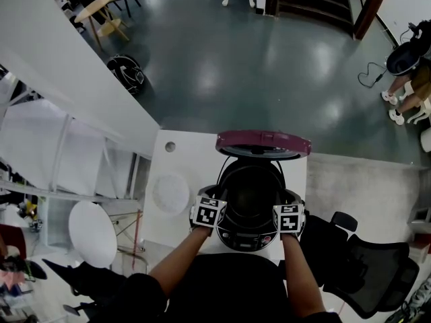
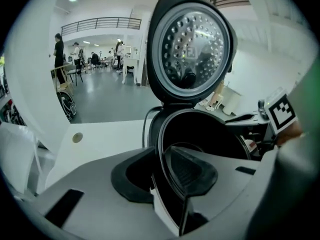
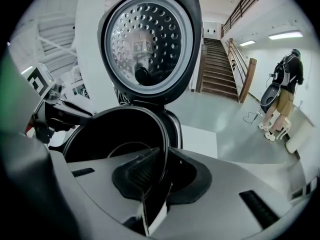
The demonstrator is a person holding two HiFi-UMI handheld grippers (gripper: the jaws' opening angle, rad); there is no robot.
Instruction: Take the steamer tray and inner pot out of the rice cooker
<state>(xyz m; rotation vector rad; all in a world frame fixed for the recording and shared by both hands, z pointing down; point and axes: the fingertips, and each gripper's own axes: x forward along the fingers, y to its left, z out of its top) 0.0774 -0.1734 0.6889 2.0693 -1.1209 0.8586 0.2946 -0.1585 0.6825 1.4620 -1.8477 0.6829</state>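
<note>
Black inner pot [image 1: 252,194] sits between the tongs: left gripper [image 2: 162,174] clamps its left rim, right gripper [image 3: 164,176] its right; lid [image 1: 262,142] beyond.

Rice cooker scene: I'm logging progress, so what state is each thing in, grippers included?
Black rice cooker: open, on the white table.
Maroon-rimmed lid: raised upright.
Black inner pot: seated in the cooker.
Left gripper: shut on the pot's rim.
Right gripper: shut on the opposite rim.
White round disc: flat on the table, beside the cooker.
</note>
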